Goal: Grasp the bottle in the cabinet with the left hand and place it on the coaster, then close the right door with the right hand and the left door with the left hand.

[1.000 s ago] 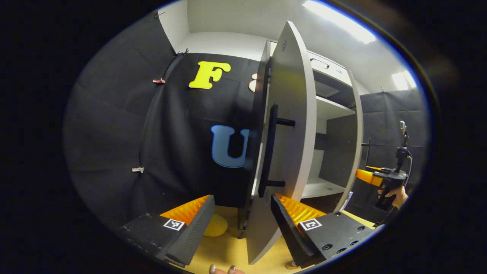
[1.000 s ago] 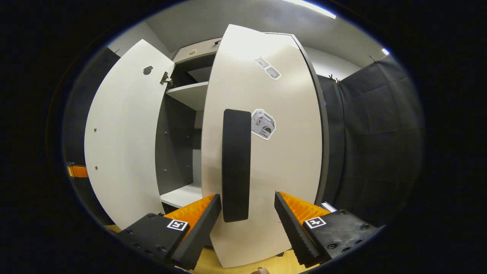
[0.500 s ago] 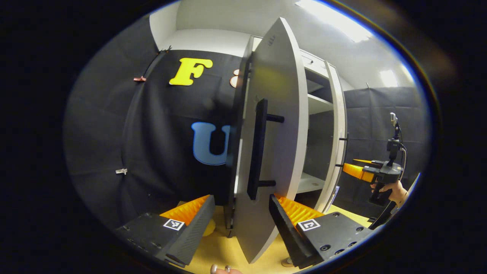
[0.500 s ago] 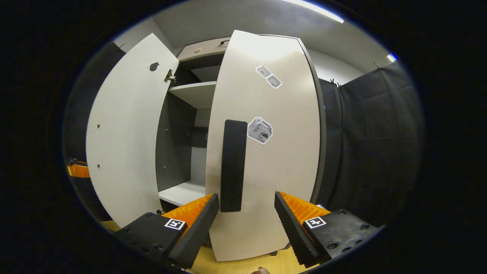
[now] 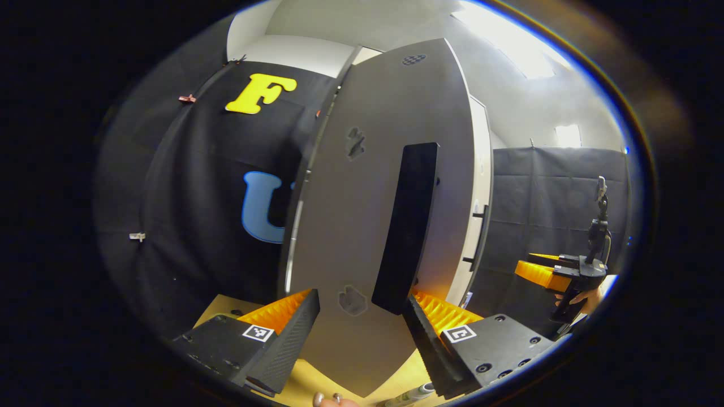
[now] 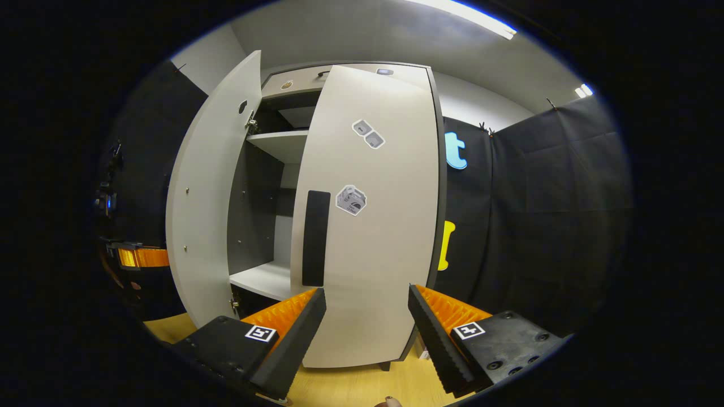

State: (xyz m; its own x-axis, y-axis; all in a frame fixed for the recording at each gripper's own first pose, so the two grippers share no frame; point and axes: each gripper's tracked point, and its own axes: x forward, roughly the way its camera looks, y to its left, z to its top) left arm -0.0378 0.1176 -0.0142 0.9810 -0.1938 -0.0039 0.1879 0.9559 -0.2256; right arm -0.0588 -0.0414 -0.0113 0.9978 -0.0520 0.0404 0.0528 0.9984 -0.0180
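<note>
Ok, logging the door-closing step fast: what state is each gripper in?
Left gripper: open, holding nothing, at the left door.
Right gripper: open, holding nothing.

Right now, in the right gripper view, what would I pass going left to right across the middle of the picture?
Other hand-held gripper → open left door → cabinet shelves → black handle → sticker on the right door → black cloth wall.

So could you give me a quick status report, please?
Left gripper open at left door handle. Right gripper open before right door. Both doors ajar.
</note>
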